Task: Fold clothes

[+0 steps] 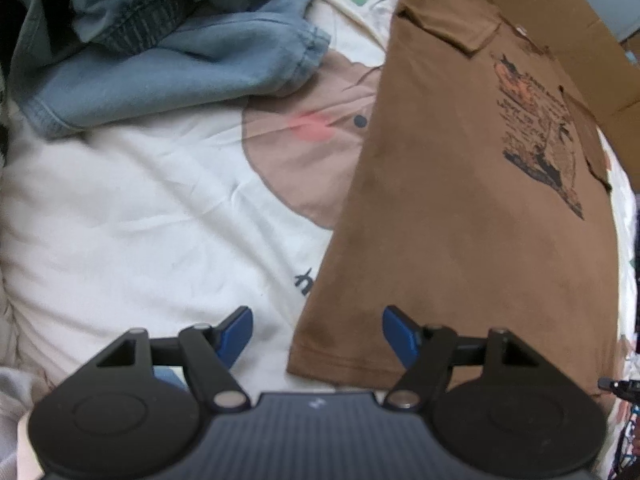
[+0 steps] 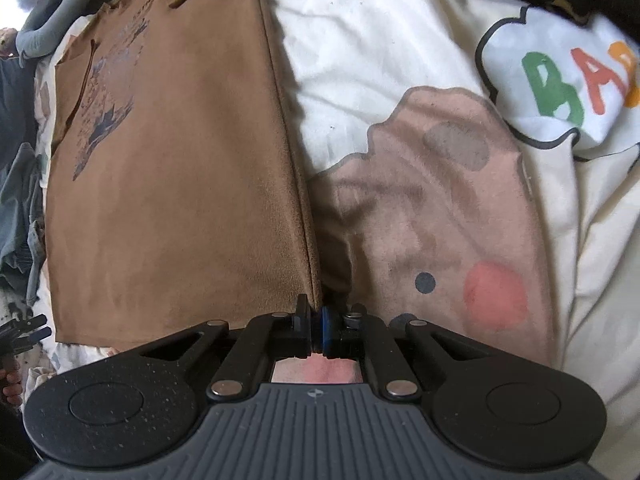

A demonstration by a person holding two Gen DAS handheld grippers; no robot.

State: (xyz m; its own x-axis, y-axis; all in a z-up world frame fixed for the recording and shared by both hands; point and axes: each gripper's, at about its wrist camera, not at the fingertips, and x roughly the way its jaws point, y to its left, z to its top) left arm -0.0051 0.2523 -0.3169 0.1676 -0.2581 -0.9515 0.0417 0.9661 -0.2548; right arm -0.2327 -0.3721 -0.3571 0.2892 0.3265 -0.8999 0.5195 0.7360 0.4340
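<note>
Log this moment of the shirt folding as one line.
stage: side folds done | right claw: shut on brown shirt corner | left claw: open over hem, not gripping

A: Bedding? 
B: Cream cartoon-print cover (image 1: 140, 208) is lying across everything, pink cheek spot (image 2: 496, 294) and coloured letters (image 2: 576, 82) showing. 
A: Beyond it? 
B: Cardboard box (image 1: 576, 28) is sitting along the far edge.

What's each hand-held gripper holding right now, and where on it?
Right hand-held gripper pinches the brown shirt at its near hem corner. Left hand-held gripper holds nothing.
</note>
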